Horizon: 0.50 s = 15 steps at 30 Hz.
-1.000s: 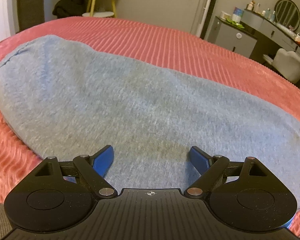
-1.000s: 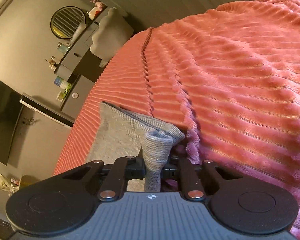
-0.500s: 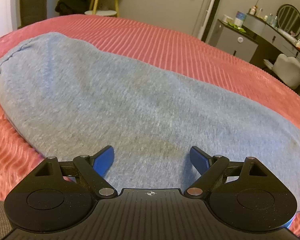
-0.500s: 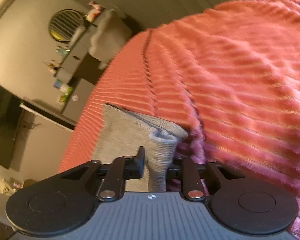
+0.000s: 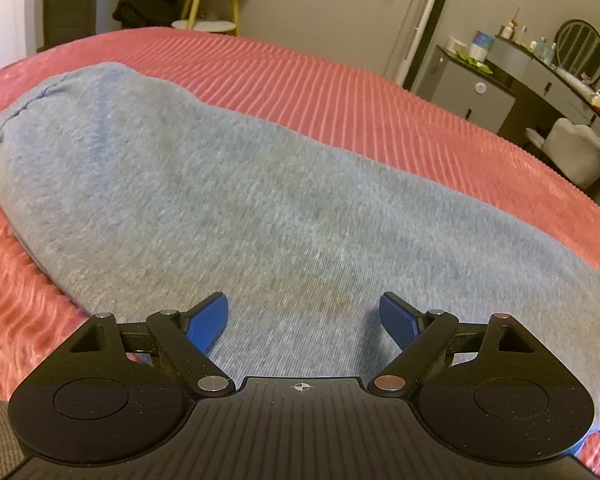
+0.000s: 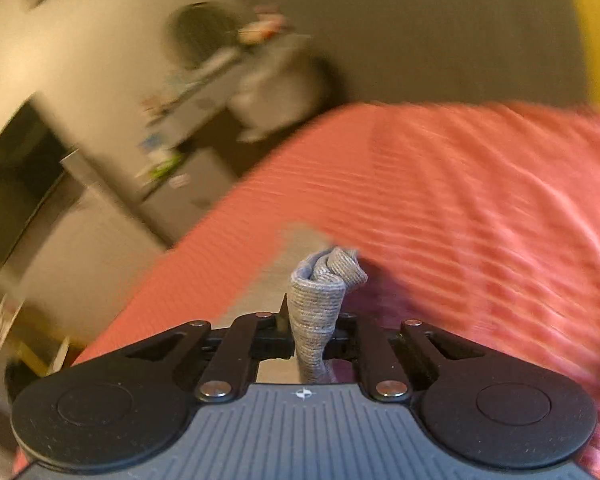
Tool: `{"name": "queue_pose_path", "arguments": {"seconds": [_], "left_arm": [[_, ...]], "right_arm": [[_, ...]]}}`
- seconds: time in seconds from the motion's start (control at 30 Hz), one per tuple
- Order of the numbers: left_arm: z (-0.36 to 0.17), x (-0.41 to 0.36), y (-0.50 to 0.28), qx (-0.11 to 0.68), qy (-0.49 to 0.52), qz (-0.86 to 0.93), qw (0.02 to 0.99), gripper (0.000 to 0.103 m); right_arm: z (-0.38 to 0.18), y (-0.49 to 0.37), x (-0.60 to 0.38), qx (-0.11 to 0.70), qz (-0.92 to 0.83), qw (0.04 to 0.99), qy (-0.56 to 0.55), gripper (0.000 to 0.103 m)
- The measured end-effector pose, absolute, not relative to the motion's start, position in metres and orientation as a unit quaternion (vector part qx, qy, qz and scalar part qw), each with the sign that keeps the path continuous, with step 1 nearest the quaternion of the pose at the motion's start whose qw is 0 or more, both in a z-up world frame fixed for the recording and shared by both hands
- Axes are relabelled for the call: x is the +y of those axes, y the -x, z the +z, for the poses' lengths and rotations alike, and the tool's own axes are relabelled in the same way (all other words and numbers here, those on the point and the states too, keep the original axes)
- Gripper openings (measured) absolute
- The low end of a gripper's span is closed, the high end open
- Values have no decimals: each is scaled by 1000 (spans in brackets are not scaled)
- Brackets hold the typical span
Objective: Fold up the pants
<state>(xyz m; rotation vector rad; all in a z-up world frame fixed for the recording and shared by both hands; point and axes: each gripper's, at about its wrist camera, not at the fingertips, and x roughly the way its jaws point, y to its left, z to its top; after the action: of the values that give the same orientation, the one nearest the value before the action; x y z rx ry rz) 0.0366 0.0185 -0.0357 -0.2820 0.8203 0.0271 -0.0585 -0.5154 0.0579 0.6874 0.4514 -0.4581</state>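
The grey pants (image 5: 260, 208) are spread on the bed (image 5: 340, 92). A bunched end is clenched in the right tool (image 6: 314, 332) for folding over; the left tool (image 5: 304, 320) is held released above the cloth.

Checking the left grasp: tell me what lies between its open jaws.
Only grey pants fabric, lying under the open left gripper, in the left wrist view.
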Motion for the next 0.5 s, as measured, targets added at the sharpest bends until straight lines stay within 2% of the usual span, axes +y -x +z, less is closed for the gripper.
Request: {"name": "queue_pose_path", "arguments": {"seconds": [0.17,0.3,0.37,0.4,0.43,0.5], "left_arm": [[-32,19,-33,383,147,5,912,89],[-30,20,-31,374,151,0,915,89],[-30,22,-31,372,157,-4,915,89],[-30,22,-31,372,160,-7,914,89],[-30,23,-31,371,162,-9,914,89],[-31,23,-31,371,170,-21,913,89]], "right_arm": [[100,15,-400,251,-26,948,-193,9],[81,-1,-296,312,123,938,-92,12],[57,-5,-258,356,166,917,-74,20],[41,-10,-244,391,179,900,-73,35],[29,-14,-233,430,184,881,-72,40],[18,-14,-227,465,197,858,-89,40]]}}
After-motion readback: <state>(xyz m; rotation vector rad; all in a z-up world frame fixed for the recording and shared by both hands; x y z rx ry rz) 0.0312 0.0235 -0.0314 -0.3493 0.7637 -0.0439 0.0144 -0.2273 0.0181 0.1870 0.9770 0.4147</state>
